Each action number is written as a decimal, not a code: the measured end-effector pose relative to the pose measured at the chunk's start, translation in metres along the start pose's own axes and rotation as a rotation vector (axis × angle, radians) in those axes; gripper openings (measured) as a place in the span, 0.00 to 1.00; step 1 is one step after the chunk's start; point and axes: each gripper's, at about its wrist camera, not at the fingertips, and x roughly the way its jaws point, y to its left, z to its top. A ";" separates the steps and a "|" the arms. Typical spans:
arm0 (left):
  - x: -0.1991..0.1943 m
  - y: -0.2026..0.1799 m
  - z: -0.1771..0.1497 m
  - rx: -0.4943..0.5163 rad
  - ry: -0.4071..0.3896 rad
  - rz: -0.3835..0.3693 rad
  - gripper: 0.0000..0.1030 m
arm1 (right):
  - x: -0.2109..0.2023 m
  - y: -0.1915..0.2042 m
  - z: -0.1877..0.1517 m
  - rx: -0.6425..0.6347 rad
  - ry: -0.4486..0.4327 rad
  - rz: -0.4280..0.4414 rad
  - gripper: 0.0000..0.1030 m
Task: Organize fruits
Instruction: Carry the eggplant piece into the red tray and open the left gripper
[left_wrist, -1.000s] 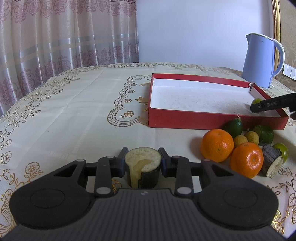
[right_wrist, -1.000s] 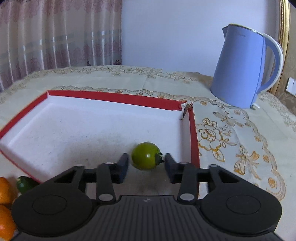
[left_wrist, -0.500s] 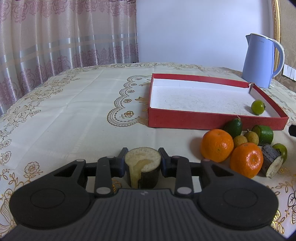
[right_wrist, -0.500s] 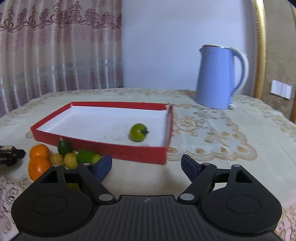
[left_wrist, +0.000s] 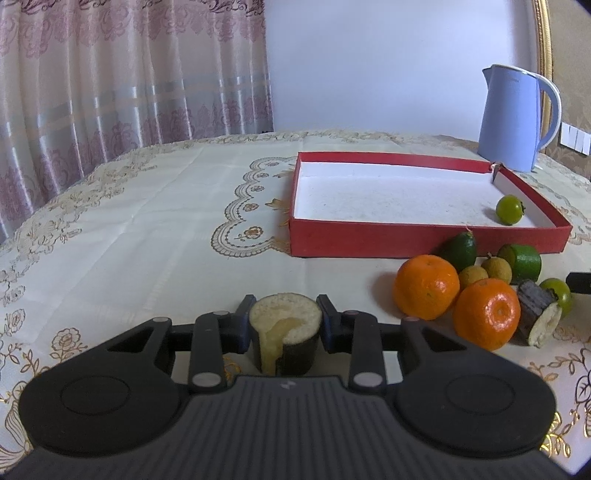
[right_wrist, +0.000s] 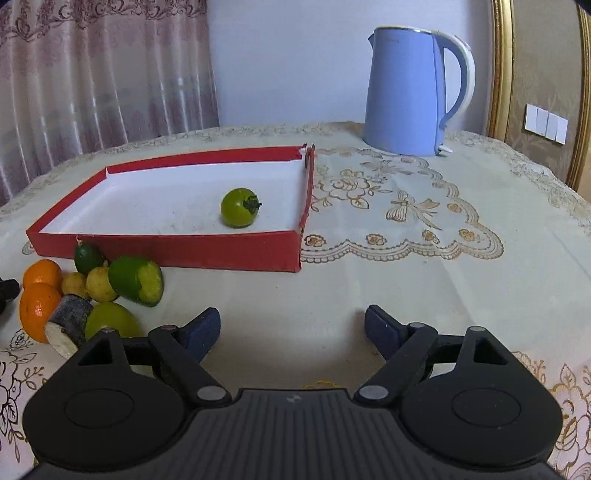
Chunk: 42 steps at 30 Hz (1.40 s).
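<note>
My left gripper (left_wrist: 284, 321) is shut on a short sugarcane piece (left_wrist: 284, 334) with dark skin and a pale cut top, held just above the tablecloth. My right gripper (right_wrist: 291, 325) hangs over bare cloth in front of the red tray (right_wrist: 166, 249), its jaws opening wide with nothing between them. One green tomato (right_wrist: 240, 206) (left_wrist: 510, 209) lies inside the tray near its right wall. Left of my right gripper sits a fruit pile: two oranges (left_wrist: 426, 286), a cut lime (right_wrist: 137, 280), small yellow fruits (right_wrist: 99, 284), a second sugarcane piece (right_wrist: 68, 323) and another green fruit (right_wrist: 110, 319).
A blue electric kettle (right_wrist: 410, 92) stands behind the tray at the back right. A lace-patterned tablecloth (left_wrist: 147, 229) covers the round table. Curtains hang behind on the left. The tray (left_wrist: 406, 242) sits beyond the fruit pile in the left wrist view.
My right gripper let go of the green tomato in the tray, drew back out of it toward the near table edge and spread its jaws. My left gripper has kept still with the sugarcane.
</note>
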 end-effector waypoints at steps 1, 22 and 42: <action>-0.001 0.000 0.000 0.004 -0.003 0.001 0.30 | 0.001 0.000 0.000 -0.002 0.007 0.000 0.87; 0.009 -0.031 0.062 0.053 -0.029 -0.080 0.30 | 0.004 0.004 0.001 -0.031 0.027 0.007 0.96; 0.130 -0.063 0.117 0.049 0.093 -0.072 0.30 | 0.005 0.005 0.001 -0.029 0.028 0.010 0.97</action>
